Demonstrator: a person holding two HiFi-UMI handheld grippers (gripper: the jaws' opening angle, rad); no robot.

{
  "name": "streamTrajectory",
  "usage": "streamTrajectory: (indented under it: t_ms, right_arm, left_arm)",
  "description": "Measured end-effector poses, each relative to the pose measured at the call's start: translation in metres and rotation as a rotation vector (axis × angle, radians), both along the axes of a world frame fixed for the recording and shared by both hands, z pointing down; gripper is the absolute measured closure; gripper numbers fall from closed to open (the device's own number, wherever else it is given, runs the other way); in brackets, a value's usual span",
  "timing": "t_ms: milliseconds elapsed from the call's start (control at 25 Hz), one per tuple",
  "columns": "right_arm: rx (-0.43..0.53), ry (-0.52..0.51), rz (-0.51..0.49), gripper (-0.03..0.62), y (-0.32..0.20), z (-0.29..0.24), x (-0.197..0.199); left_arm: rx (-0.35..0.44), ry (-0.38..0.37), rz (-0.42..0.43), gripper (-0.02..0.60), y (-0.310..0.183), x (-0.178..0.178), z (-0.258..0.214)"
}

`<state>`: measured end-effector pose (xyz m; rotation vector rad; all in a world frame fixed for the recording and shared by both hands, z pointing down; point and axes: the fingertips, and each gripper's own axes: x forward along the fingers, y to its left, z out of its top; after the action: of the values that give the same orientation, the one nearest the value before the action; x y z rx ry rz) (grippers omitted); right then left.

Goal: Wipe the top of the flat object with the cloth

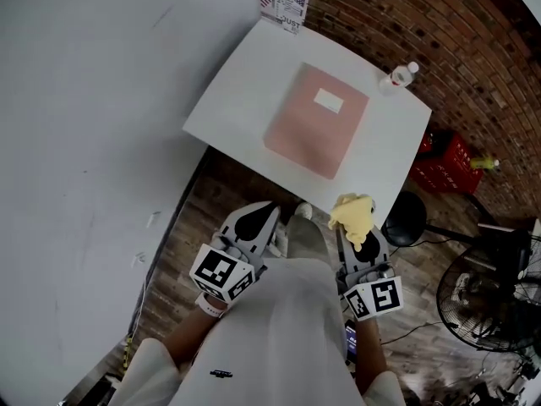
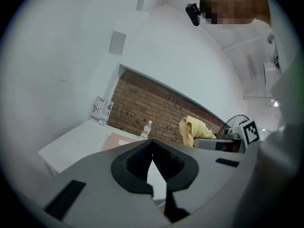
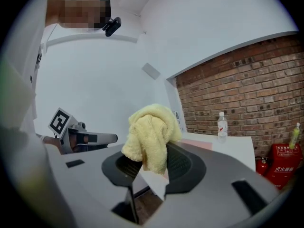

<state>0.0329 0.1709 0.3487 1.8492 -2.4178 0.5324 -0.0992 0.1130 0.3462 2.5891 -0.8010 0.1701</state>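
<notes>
A flat pink object (image 1: 315,121) with a white label lies on the white table (image 1: 245,83); its edge shows in the left gripper view (image 2: 122,139) and the right gripper view (image 3: 199,143). My right gripper (image 1: 353,223) is shut on a yellow cloth (image 1: 352,214), which bunches up over its jaws (image 3: 149,136) and shows from the left gripper view (image 2: 192,130). It is held short of the table's near edge. My left gripper (image 1: 264,212) is shut with nothing in it (image 2: 152,146), also short of the table.
A clear bottle (image 1: 399,76) stands at the table's far right corner by the brick wall. A printed box (image 1: 284,0) sits at the far corner. A black stool (image 1: 406,218), a red crate (image 1: 446,164) and a fan (image 1: 486,299) stand on the wooden floor to the right.
</notes>
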Motion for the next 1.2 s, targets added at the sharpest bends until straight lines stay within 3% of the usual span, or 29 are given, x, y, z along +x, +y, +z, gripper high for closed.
streamTrajectory:
  t_ms: [600, 1200]
  right_arm:
    - [-0.003, -0.054, -0.095, 0.468, -0.072, 0.022, 0.089]
    - [-0.124, -0.009, -0.053, 0.468, -0.130, 0.057, 0.113]
  left_arm:
    - [0.035, -0.094, -0.083, 0.565, -0.055, 0.091, 0.008]
    - [-0.096, -0.210, 0.027, 0.565, -0.110, 0.110, 0.077]
